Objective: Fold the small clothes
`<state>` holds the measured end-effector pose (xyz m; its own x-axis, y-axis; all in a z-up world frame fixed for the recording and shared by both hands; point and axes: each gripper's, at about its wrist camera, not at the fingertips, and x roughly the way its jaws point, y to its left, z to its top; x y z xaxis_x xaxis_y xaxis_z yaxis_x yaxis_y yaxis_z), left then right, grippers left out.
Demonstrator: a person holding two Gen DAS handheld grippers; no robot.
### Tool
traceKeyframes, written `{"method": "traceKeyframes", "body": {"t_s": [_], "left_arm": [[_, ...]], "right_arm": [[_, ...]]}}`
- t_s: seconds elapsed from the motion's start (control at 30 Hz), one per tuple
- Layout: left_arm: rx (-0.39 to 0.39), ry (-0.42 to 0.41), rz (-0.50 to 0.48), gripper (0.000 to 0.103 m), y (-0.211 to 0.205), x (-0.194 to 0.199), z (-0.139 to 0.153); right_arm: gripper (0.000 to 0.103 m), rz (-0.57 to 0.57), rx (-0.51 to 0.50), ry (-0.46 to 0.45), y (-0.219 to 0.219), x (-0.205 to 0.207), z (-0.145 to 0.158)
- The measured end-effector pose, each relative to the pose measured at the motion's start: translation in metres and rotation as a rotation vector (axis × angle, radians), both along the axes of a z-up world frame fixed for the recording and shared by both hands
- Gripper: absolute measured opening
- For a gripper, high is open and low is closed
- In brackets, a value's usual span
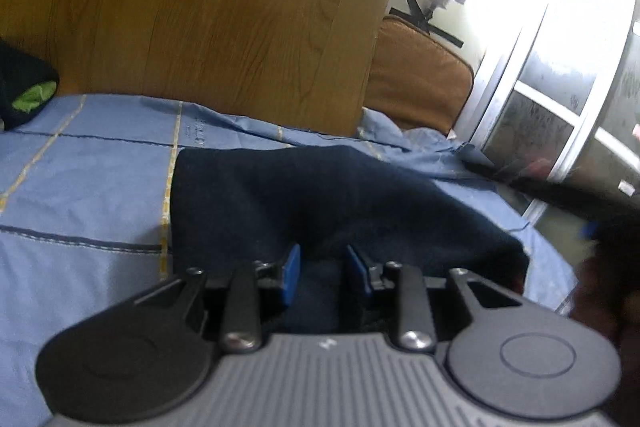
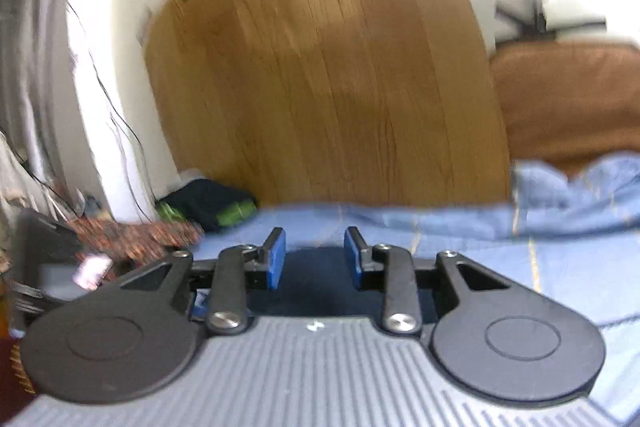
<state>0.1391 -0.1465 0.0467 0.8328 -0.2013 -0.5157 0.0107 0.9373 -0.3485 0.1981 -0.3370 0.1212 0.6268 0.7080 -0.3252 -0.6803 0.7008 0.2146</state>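
two wrist views, low over the blue sheet [image 1: 92, 163], both facing the wooden headboard [image 2: 328, 75]

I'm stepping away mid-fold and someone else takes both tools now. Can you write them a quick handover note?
Left tool: jaws apart, nothing pinched, hovering low over the navy garment.
Right tool: jaws apart, empty, with dark navy fabric directly beneath; the view is blurred.
Things: the navy garment lies on the blue sheet, its left edge straight, its right side rumpled. A dark bundle with green trim sits at the sheet's far corner by the wooden board.
Done: both tools have released the cloth.
Left: check the right side lies flat; whether another fold is needed cannot be told.
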Motion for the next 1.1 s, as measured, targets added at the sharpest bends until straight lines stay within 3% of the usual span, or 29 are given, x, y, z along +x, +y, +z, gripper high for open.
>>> {"method": "traceKeyframes", "body": {"t_s": [0.07, 0.13, 0.27, 0.4, 0.5, 1.1], "left_arm": [[0.01, 0.015, -0.001, 0.027, -0.001, 0.001, -0.001], [0.008, 0.021, 0.0, 0.028, -0.001, 0.002, -0.002], [0.036, 0.037, 0.011, 0.032, -0.006, 0.007, -0.001], [0.102, 0.034, 0.02, 0.037, -0.017, 0.008, -0.001], [0.15, 0.039, 0.037, 0.038, -0.026, 0.008, -0.001], [0.284, 0.046, 0.126, 0.046, -0.053, 0.008, -0.001]], "right_arm": [[0.033, -0.05, -0.061, 0.156, 0.006, 0.013, -0.036], [0.032, -0.039, 0.057, 0.147, -0.017, 0.007, -0.055], [0.032, -0.062, 0.129, 0.19, -0.046, -0.002, -0.053], [0.034, -0.069, 0.124, 0.158, -0.058, -0.01, -0.055], [0.034, -0.057, 0.163, 0.186, -0.067, 0.003, -0.058], [0.044, -0.022, 0.263, 0.233, -0.073, 0.01, -0.063]]}}
